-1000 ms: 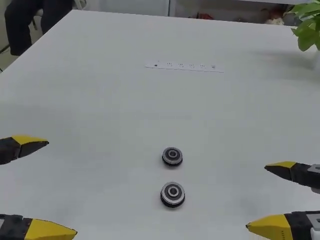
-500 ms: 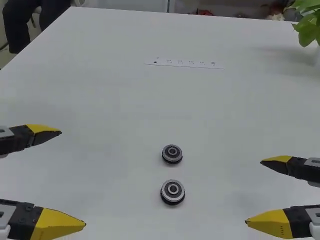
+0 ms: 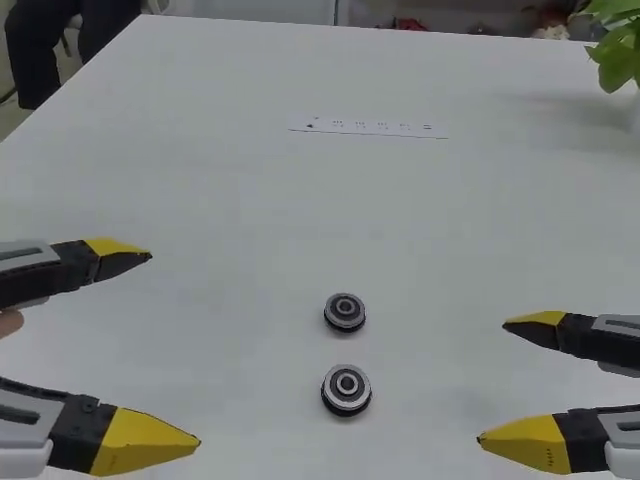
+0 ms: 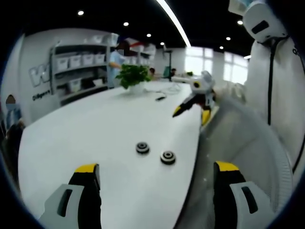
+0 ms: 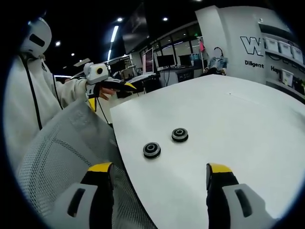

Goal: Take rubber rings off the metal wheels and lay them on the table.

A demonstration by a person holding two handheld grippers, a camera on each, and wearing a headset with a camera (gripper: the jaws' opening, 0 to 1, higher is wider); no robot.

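Note:
Two small metal wheels with black rubber rings lie flat on the white table, one (image 3: 345,311) farther from me and one (image 3: 346,388) nearer. My left gripper (image 3: 150,350) hangs open at the lower left, well clear of both wheels. At the lower right my right gripper (image 3: 505,385) is open too, nothing between its yellow tips. From the left gripper view the wheels (image 4: 142,148) (image 4: 167,157) lie ahead, with the right gripper (image 4: 190,107) beyond them. The right gripper view has the wheels (image 5: 151,150) (image 5: 179,134) ahead of its own open jaws and the left gripper (image 5: 114,86) behind.
A flush power strip (image 3: 367,127) sits in the table (image 3: 200,150) further back. A green plant (image 3: 612,45) stands at the far right corner. A mesh chair back (image 5: 62,152) is close to the table's near edge. A person stands at the far left corner.
Both grippers have come inward toward the wheels, the left one more. The wheels have not moved.

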